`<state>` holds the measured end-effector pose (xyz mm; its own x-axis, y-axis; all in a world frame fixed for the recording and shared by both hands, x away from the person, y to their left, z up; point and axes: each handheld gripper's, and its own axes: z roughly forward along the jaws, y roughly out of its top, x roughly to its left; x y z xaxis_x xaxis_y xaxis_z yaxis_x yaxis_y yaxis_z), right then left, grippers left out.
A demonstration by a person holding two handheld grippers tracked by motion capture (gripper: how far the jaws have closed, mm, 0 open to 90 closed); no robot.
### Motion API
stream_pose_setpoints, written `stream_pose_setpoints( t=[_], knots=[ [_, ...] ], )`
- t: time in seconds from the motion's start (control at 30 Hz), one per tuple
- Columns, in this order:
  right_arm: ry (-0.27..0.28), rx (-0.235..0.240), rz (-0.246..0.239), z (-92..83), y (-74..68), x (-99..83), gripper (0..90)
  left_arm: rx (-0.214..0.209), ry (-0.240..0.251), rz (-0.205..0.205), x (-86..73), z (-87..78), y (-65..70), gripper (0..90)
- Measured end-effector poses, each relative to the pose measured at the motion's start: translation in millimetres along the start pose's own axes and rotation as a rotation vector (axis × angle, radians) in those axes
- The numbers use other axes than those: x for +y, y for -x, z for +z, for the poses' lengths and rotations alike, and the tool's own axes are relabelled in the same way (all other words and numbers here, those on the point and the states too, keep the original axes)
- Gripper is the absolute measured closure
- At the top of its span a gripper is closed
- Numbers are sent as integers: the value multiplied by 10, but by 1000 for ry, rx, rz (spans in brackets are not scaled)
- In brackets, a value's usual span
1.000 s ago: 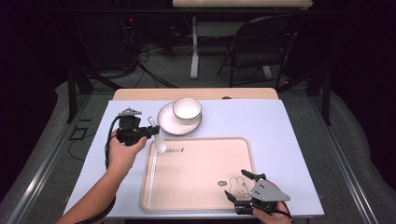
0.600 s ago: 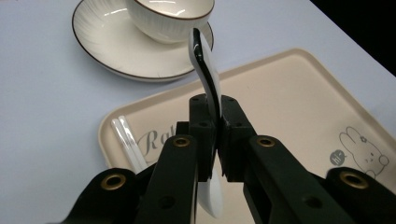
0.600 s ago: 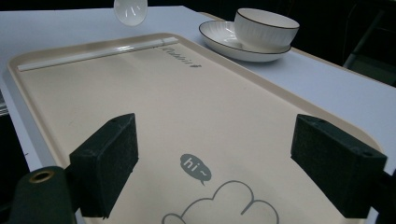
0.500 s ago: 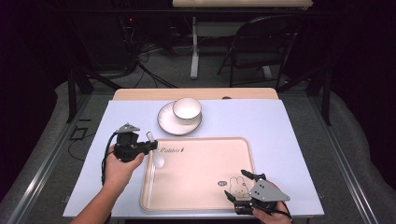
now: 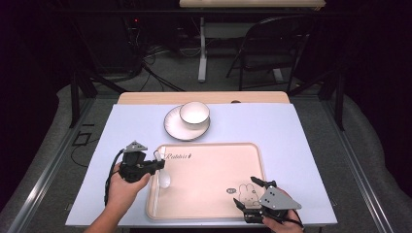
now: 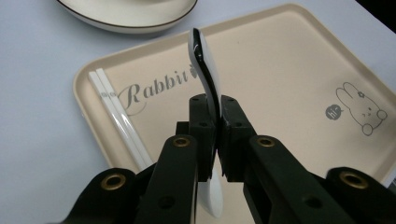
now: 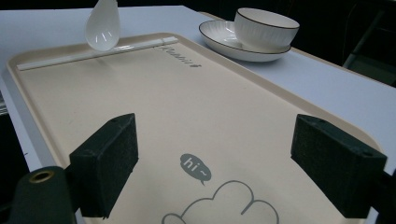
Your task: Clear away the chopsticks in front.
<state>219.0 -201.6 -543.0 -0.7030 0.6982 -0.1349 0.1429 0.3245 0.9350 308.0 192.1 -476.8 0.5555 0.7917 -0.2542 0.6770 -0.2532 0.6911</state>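
Observation:
My left gripper (image 5: 154, 165) is shut on a white ceramic spoon (image 5: 164, 180) at the left edge of the beige tray (image 5: 209, 165). In the left gripper view the jaws (image 6: 218, 135) pinch the spoon (image 6: 205, 84) edge-on above the tray (image 6: 289, 65), its ends sticking out past the pads. A pair of white chopsticks (image 6: 119, 121) lies along the tray's left rim. My right gripper (image 5: 245, 191) rests open over the tray's near right corner by the rabbit print, nothing between its pads (image 7: 105, 163). From there the spoon's bowl (image 7: 102, 25) hangs over the chopsticks (image 7: 93, 52).
A white bowl (image 5: 194, 112) sits on a white plate (image 5: 170, 127) just beyond the tray on the pale blue tabletop (image 5: 301, 141). A chair (image 5: 272, 53) and table legs stand on the floor behind the table.
My left gripper has carried the spoon toward the near side and downward, from beside the plate to the tray's left edge. The right gripper has stayed put.

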Motion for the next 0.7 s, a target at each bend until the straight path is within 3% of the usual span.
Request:
stream_pose_setpoints(
  t=[0.4, 0.7],
  knots=[
    [-2, 0, 0, 4, -4, -1, 142, 9, -47, 42, -100, 39, 62, 853],
    [-3, 1, -1, 6, -4, -2, 142, 4, -60, 26, -106, 118, 12, 851]
  ],
)
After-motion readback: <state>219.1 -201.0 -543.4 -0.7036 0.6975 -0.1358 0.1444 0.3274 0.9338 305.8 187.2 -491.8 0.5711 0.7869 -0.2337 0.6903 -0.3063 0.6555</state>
